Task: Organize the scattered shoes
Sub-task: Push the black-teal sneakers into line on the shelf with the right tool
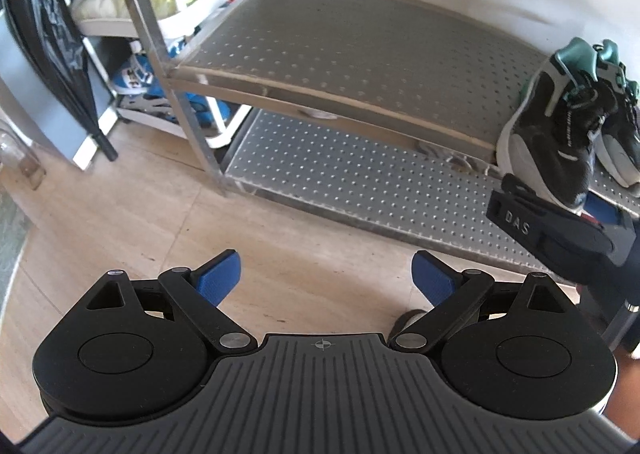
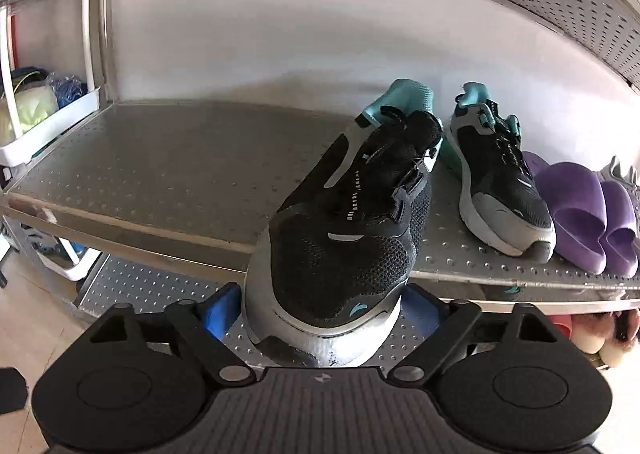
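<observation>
A black mesh sneaker with a teal heel and grey-white sole [image 2: 344, 230] lies tilted on the rack's middle shelf [image 2: 160, 174], its toe sticking out past the front edge. My right gripper [image 2: 320, 314] is shut on that toe, a blue pad against each side of the sole. The matching sneaker [image 2: 500, 190] stands just to its right. In the left wrist view the held sneaker [image 1: 552, 134] shows at the right edge, above one black finger [image 1: 516, 214] of the right gripper. My left gripper [image 1: 326, 278] hangs open over the wooden floor, nothing between its pads.
Purple slippers [image 2: 580, 214] sit right of the sneaker pair. The lower shelf [image 1: 340, 174] is bare at its left, and more footwear [image 2: 592, 334] lies under the right end. A white cart of clutter [image 1: 168, 2] and a black bag [image 1: 44, 34] stand left of the rack.
</observation>
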Tool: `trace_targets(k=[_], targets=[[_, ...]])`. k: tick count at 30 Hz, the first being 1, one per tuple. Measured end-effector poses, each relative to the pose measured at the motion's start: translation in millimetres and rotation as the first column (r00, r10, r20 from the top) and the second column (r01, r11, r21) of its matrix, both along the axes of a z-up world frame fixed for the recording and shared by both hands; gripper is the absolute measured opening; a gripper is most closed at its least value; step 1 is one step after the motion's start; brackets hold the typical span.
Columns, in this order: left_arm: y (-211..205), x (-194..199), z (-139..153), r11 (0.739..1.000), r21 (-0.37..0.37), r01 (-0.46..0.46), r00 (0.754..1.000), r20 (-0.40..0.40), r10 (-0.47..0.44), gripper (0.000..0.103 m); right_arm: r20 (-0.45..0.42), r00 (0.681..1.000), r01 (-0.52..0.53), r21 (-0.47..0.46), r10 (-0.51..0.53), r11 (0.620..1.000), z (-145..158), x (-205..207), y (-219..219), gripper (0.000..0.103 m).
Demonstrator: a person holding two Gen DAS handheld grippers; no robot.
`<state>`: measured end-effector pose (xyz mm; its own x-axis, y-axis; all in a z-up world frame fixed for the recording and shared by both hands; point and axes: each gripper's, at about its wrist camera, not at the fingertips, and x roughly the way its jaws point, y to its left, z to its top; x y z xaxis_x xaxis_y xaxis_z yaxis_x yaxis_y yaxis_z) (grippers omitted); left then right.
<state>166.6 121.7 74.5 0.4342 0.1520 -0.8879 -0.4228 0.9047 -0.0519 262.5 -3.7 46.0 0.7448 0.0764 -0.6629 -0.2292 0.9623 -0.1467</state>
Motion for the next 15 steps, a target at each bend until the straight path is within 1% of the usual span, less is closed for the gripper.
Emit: trace_targets(k=[4,10,15], targets=[[-4.5,1.7,-2.2,1.000,-0.008,0.013,1.000,-0.006,-0.013,0.096,-0.013,1.000,-0.023,-0.021,0.023,1.000,5.9,23.2,-12.5,0.078],[-11.8,5.9,-6.0,0.999,-0.019,0.029,0.999,-0.019,-0.029,0.096,-0.037,0.997,-0.070,-0.048,0.068,0.996,10.4,61.7,-37.6,0.075],[-21.2,8.8,-8.7,0.998,-0.013,0.057,0.998,-0.029,-0.057,0.096,-0.041,0.999,-0.019,-0.047,0.017,0.999,10.2,82.1,-53.0,0.074]])
